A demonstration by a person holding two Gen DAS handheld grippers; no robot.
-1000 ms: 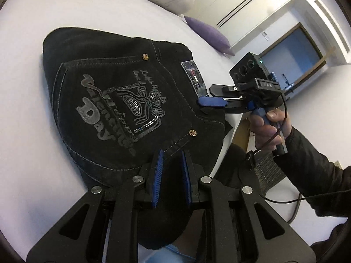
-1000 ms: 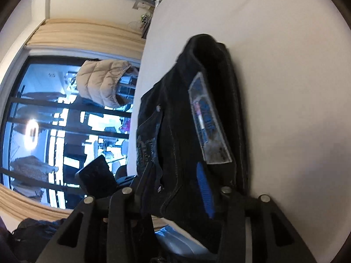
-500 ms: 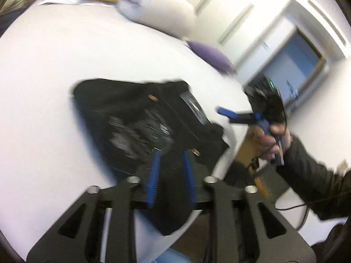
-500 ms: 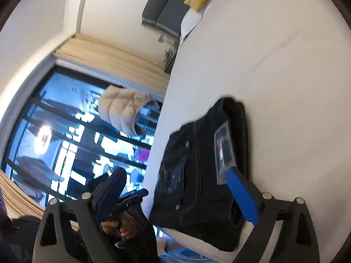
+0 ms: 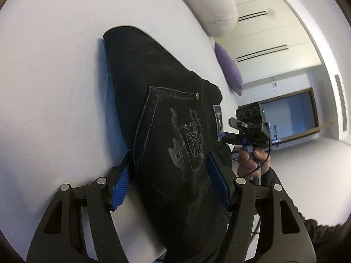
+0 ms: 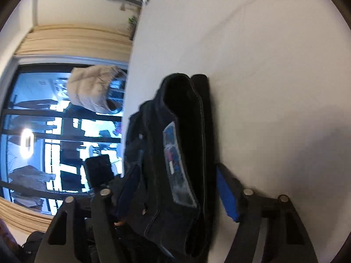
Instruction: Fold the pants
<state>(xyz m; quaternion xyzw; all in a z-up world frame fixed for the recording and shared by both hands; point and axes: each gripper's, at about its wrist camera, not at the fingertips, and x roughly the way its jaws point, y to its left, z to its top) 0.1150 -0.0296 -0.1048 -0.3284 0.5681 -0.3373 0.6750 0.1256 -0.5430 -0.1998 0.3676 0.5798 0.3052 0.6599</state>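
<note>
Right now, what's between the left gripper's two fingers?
In the left wrist view, the folded black pants fill the gap of the left gripper; its blue pads stand wide on either side, the embroidered back pocket between them.

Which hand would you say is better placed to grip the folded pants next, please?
Probably either: the left tongs and right tongs both straddle the black pants, open.
</note>
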